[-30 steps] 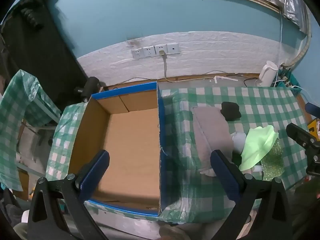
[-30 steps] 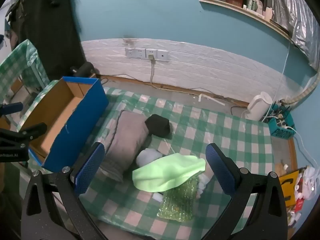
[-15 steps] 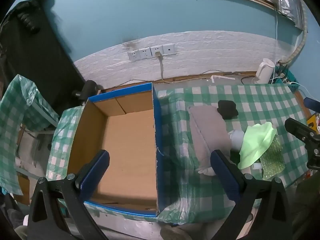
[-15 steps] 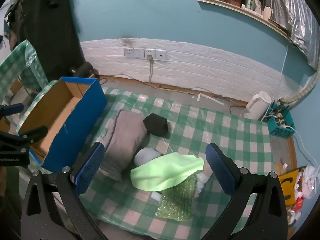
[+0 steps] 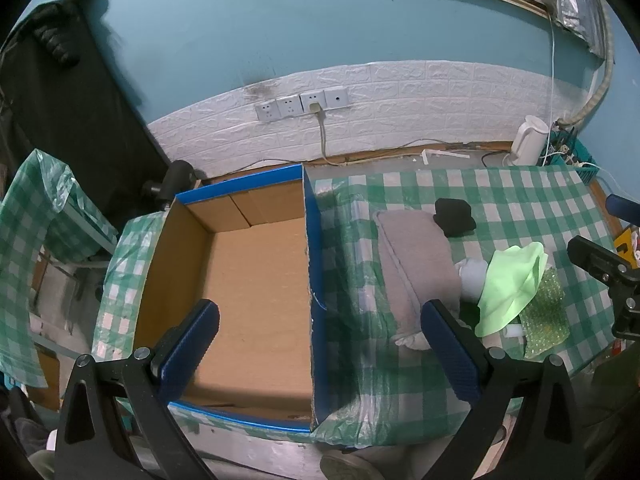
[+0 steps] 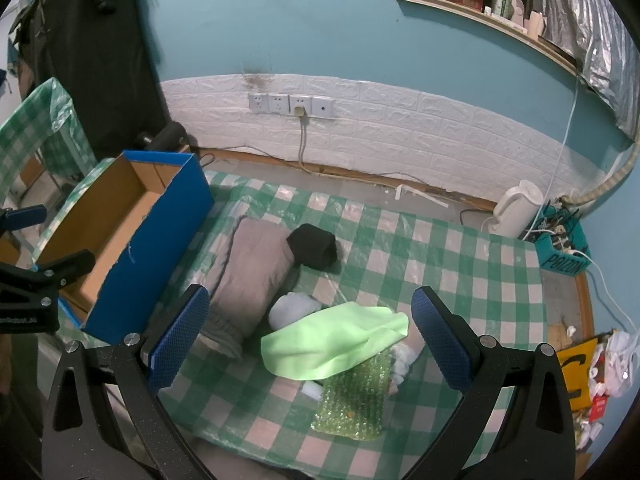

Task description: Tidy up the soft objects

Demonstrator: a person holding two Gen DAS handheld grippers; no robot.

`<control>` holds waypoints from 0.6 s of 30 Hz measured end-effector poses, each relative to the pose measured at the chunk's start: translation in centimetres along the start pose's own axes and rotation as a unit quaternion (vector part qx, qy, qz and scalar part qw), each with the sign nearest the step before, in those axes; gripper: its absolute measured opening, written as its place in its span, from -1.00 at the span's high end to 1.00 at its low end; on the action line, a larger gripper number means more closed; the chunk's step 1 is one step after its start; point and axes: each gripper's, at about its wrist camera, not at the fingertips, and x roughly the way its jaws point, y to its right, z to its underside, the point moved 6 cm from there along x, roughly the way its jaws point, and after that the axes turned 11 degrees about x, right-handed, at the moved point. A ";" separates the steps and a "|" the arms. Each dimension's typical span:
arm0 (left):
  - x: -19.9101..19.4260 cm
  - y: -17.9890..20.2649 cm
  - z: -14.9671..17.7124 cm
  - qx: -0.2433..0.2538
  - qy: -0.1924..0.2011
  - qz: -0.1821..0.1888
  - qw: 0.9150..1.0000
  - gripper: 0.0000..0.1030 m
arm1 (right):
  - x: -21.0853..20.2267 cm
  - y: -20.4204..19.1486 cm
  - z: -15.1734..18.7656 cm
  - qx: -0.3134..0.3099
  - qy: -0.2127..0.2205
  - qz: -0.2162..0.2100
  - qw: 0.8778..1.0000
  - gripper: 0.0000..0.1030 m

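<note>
Currently both claws hang above the checked surface (image 6: 460,264), neither holding anything. Left claw (image 5: 320,344): spread wide, over the near part of the cardboard box (image 5: 256,280), which shows nothing inside in either view. Right claw (image 6: 310,338): spread wide, above the pile of soft things.

Where the soft things lie (right wrist view): grey cushion (image 6: 252,268) just beside the box's blue wall; black fabric bundle (image 6: 314,246) touching the cushion's far end; pale wad (image 6: 292,308) between cushion and green cloth (image 6: 334,346); the cloth lies draped over the wad's edge and over a green bubble-wrap piece (image 6: 352,404). Something white peeks out under the cloth; cannot tell what.

Judgement: nothing is sorted yet; the first pick is in hand, probably the green cloth, since it tops the pile under the right claw.

Notes for doing it well:
- Come straight down and pinch a raised fold near the cloth's middle, not a thin edge.
- Lift clear before moving sideways, or the cloth may drag the wrap and the wad.
- Carry above the blue wall, release low inside the box.
- Move the left claw off the box mouth first.
</note>
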 end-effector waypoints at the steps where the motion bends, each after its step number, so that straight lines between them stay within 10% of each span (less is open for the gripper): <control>1: 0.0 0.0 0.0 0.000 0.000 0.001 1.000 -0.97 | 0.0 0.0 0.0 0.000 -0.001 0.000 1.000 -0.96; 18: 0.0 0.4 0.2 -0.002 0.001 0.004 1.000 -0.97 | 0.1 -0.1 0.1 0.001 -0.003 0.000 1.000 -0.96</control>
